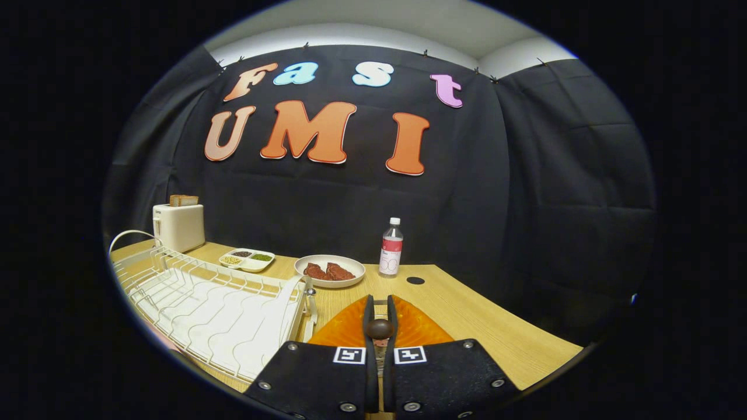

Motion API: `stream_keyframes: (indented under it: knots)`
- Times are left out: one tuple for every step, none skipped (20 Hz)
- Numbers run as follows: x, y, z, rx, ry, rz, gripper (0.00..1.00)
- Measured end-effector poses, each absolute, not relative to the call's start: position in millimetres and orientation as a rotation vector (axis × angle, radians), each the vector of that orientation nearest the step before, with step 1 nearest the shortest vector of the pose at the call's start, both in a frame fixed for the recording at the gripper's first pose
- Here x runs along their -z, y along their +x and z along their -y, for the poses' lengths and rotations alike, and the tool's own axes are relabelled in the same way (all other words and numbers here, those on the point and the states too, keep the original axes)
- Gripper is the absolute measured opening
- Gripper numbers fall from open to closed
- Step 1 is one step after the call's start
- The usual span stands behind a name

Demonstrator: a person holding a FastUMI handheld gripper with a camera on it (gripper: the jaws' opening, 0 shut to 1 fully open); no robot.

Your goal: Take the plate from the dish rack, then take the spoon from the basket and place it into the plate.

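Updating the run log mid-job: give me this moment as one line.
gripper: shut on spoon | spoon: over orange plate | plate: on table, beside rack | rack: no dishes | step: release spoon

Things on the table, seen from behind the gripper

The gripper (379,318) is closed on a spoon (380,328) and sits over the plate (344,329), which lies on the table (467,315). The dish rack (210,303) is just left of the plate. Behind the rack stands a toaster (178,226) with toast (183,200) in it. Right of the toaster come a snack tray (247,259), a bowl of meat (330,270), then a bottle (391,247).
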State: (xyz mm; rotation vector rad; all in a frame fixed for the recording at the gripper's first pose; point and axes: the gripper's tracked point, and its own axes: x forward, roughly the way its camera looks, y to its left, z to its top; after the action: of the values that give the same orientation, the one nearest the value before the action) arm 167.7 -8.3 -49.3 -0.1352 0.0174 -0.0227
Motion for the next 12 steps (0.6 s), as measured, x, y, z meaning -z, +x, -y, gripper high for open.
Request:
stream_keyframes:
  knots:
    - [45.2, 165.7, 9.5, 0.027, -0.141, -0.014, 0.03]
    - [40.7, 163.8, 11.2, 0.031, -0.147, -0.007, 0.03]
    - [35.7, 160.7, 12.3, 0.036, -0.148, 0.001, 0.04]
    - [30.3, 157.3, 13.8, 0.042, -0.147, 0.009, 0.04]
    - [23.7, 152.7, 14.6, 0.046, -0.150, 0.017, 0.03]
    - [16.7, 148.1, 16.5, 0.052, -0.152, 0.028, 0.03]
    - [9.4, 142.5, 17.2, 0.056, -0.155, 0.036, 0.03]
    - [1.3, 135.5, 17.0, 0.057, -0.153, 0.047, 0.04]
    - [-6.8, 127.1, 15.2, 0.057, -0.152, 0.060, 0.03]
    - [-14.9, 118.8, 12.9, 0.056, -0.152, 0.072, 0.03]
    - [-23.1, 109.3, 9.3, 0.053, -0.152, 0.083, 0.03]
    - [-29.3, 99.8, 5.0, 0.049, -0.149, 0.094, 0.03]
